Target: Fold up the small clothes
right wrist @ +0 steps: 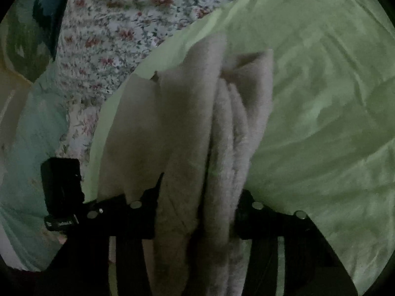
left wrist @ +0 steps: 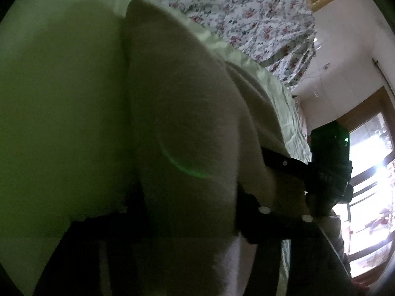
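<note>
Bedroom scene: pale green sheet [right wrist: 321, 86] spread over a floral bedcover [right wrist: 111, 24], dim light, bright window [left wrist: 370, 172] off to one side in the left wrist view. Near end first: right gripper [right wrist: 197, 212] is clamped on a bunched cream fleecy garment [right wrist: 192, 123], several thick folds stacked between its jaws, cloth rising away from the camera and draping toward the sheet. Left gripper [left wrist: 187, 212] also has the same garment packed between its jaws, fabric filling most of that view, so it reads as gripping it; the pads themselves are buried, so contact is judged, not clear. Both grippers point steeply down at the bed, close together; the left one shows at the left edge of the right wrist view. Risks: the bunch is thick and uneven, so layers could slip out of one jaw when lowering, and the fold lands skewed. Cloth also blinds the left camera, so placement edge can't be checked. Farther back: floral cover, then wall.
</note>
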Tool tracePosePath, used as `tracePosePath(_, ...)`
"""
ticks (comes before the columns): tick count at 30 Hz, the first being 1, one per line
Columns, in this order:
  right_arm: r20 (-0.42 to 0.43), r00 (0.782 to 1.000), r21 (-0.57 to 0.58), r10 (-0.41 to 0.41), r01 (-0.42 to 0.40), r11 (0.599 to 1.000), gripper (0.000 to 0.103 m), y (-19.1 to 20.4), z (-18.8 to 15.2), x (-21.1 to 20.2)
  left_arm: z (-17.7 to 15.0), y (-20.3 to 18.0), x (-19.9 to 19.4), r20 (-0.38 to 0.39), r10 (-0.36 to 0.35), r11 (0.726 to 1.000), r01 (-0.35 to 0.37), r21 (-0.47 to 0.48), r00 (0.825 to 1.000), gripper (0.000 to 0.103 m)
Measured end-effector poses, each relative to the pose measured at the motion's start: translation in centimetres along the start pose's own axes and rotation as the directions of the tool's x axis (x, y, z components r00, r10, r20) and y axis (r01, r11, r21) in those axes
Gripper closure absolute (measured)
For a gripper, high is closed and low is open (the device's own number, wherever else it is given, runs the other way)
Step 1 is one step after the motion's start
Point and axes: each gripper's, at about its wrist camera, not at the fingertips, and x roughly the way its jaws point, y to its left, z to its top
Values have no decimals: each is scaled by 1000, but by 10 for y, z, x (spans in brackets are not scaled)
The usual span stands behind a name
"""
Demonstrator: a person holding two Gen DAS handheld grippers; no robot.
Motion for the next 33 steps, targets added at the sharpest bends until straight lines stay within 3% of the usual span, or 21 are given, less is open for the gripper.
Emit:
tracePosePath(2, 23, 1000, -8, -1, 1, 1000, 63, 11, -3, -4, -5, -3, -14, 24, 17, 1000, -17, 16, 1000, 58)
tracePosePath(5, 61, 997, -35, 49, -47, 998, 66, 36, -7, -12, -15, -5, -54, 86, 55, 997, -59, 45, 995, 59)
tracePosePath(13, 27, 986, -204, 164, -156, 967, 67, 127, -41, 20, -65, 23, -167, 202, 161, 983, -175, 52, 966, 59)
tracePosePath(16, -3, 978, -230, 206, -202, 952, 67, 148, -56, 38, -89, 39, -190, 211, 179, 981, -191, 36, 961, 59)
tracePosePath(19, -46, 977, -240, 210, -215, 947, 67, 156, -73, 59, -109, 62, -189, 165, 199, 979, -202, 1, 966, 59)
tracePosePath(21, -73, 982, -241, 174, -187, 952, 67, 154, -84, 73, -119, 76, -180, 131, 214, 977, -213, -21, 968, 55)
tracePosePath(24, -82, 987, -234, 137, -152, 960, 60, 148, -94, 80, -128, 76, -182, 153, 229, 972, -233, 9, 961, 44)
tracePosePath(26, -93, 989, -224, 113, -132, 966, 48, 144, -93, 80, -130, 72, -186, 160, 244, 968, -251, 25, 957, 26)
tracePosePath(30, -37, 999, -254, 35, -43, 966, 40, 143, -82, 58, -129, 75, -203, 204, 263, 962, -271, 15, 943, 23)
tracePosePath(33, 31, 998, -218, 58, -50, 975, 39, 142, -61, 42, -125, 86, -215, 238, 281, 959, -280, -40, 930, 22)
